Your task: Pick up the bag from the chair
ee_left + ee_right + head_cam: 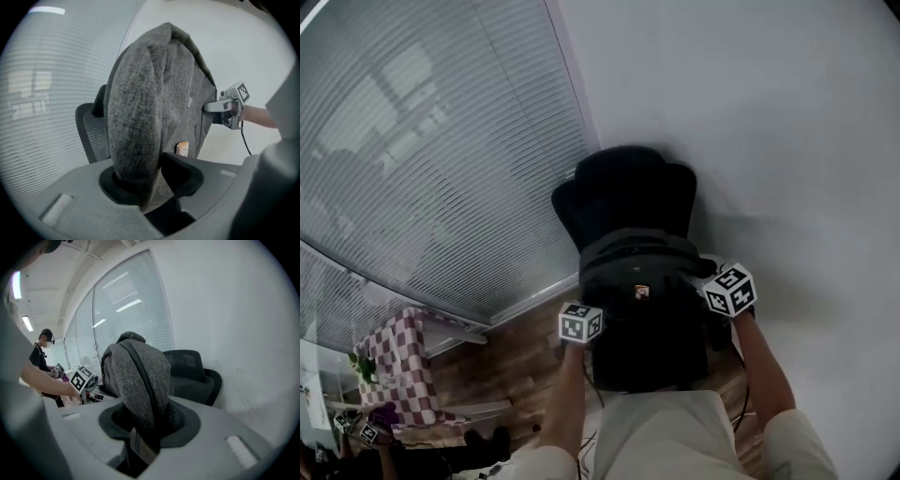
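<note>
— Nearest first?

— Two bare forearms [567, 403] low in the head view, reaching out over pale clothing [675, 431]. At the end of the left one, the left gripper [150, 183], jaws clamped on a thick fold of the bag [154, 103]. Gray woven cloth bulging up out of the grip and filling most of that gripper's view.

— And on the other side?

— Much the same for the right gripper [147, 427]: jaws pressed shut on gray cloth, with a dark strap [140, 376] caught in between and running up over the top of the bag.

— So where exactly, the bag?

— Held up between the two grippers, one at each flank, marker cubes level with its lower half as seen from above. Just in front of the chair [628, 192] back. Small orange tag [641, 292] on the front face, turned up toward the head camera. Underside hidden by the bag's own bulk, so no telling whether clear of the seat or touching it.

— Chair next?

— Black, with a mesh back, right behind the bag and close against the plain white wall [769, 112].

— Farther off?

— Wooden floor [506, 361] to the left of the chair. Beyond that, a pink-and-white checkered box [405, 361] near the window. Long slatted blinds [422, 159] along that whole side. Farthest of all, in the right gripper view: another person [41, 359] in dark clothes and a cap, standing well behind the bag.
</note>
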### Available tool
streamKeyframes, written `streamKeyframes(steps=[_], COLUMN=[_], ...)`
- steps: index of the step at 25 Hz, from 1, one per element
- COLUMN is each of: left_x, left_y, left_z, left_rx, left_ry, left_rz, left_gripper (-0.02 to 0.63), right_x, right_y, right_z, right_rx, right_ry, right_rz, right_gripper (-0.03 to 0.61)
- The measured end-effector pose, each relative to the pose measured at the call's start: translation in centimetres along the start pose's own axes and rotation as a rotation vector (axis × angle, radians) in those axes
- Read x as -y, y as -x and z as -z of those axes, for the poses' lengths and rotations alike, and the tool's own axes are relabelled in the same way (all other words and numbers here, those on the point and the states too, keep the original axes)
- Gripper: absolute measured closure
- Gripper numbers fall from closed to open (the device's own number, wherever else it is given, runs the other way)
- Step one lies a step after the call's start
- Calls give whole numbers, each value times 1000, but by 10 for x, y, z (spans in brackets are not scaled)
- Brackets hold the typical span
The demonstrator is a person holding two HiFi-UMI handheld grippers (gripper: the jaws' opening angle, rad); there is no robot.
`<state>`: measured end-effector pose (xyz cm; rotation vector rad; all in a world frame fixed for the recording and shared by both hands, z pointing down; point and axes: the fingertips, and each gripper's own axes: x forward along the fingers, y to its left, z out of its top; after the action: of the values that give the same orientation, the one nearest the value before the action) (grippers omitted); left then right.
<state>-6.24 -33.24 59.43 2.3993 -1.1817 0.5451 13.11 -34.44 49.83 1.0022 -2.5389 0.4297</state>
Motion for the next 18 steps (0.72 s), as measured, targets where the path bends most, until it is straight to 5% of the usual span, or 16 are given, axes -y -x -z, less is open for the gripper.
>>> streamKeyframes(steps=[18], left_x=[115], left_y=[98], left_z=[-6], left_rx=[38], left_ry=[-53], left_rz=[-206], left_gripper=[466], right_x=[-42], right_y=[102], right_z=[-8], right_rx=[41], right_ry=[62], right_rz=[-186], right_gripper=[457])
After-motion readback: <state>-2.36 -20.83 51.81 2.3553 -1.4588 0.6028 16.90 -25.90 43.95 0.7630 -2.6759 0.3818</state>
